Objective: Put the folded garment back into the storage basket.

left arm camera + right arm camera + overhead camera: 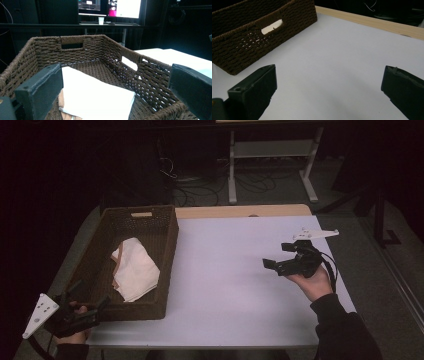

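Basket (165, 270) on the left part of the desk (240, 280), folded cloth (134, 269) lying inside it, left hand-held gripper (87, 306) at the basket's near left corner, right hand-held gripper (278, 256) over the desk's right side, well apart from the basket

The left part of the white table (240, 285) is taken up by a brown wicker basket (170, 245), whose upright walls bar sideways entry, so its inside is reached from above. A folded white cloth (134, 269) covers part of the basket floor. Bare tabletop is left between the basket and the right edge.
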A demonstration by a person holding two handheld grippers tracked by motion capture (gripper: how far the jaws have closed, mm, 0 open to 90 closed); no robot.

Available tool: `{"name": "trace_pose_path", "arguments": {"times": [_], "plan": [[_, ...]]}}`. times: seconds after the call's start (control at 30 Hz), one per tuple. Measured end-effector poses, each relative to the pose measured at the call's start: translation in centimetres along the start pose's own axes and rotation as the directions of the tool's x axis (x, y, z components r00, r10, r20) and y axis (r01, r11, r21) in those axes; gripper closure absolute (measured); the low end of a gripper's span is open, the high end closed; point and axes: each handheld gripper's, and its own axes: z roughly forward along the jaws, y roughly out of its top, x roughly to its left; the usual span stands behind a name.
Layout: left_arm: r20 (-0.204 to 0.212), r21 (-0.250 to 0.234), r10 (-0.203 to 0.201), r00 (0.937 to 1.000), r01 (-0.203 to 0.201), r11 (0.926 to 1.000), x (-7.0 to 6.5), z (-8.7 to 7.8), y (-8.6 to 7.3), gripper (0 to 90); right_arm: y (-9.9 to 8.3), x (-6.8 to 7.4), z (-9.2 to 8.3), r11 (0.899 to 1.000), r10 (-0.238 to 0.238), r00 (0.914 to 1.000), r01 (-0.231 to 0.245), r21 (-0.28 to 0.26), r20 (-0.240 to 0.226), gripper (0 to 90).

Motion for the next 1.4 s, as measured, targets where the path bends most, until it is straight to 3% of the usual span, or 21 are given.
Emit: {"name": "trace_pose_path", "arguments": {"times": [0.63, 1.4], "plan": [[-0.002, 0.001, 0.001, 1.0, -0.001, 1.0, 0.0, 0.0, 0.0, 0.0, -3.8, -0.7, -1.1, 1.0, 0.026, 0.999, -0.026, 0.017, 0.035, 0.0], [-0.001, -0.002, 0.002, 1.0, -0.002, 1.0, 0.0, -0.1, 0.0, 0.0, -8.2, 0.0, -1.9, 1.0, -0.001, 0.9934, -0.003, 0.031, 0.114, 0.0]]}}
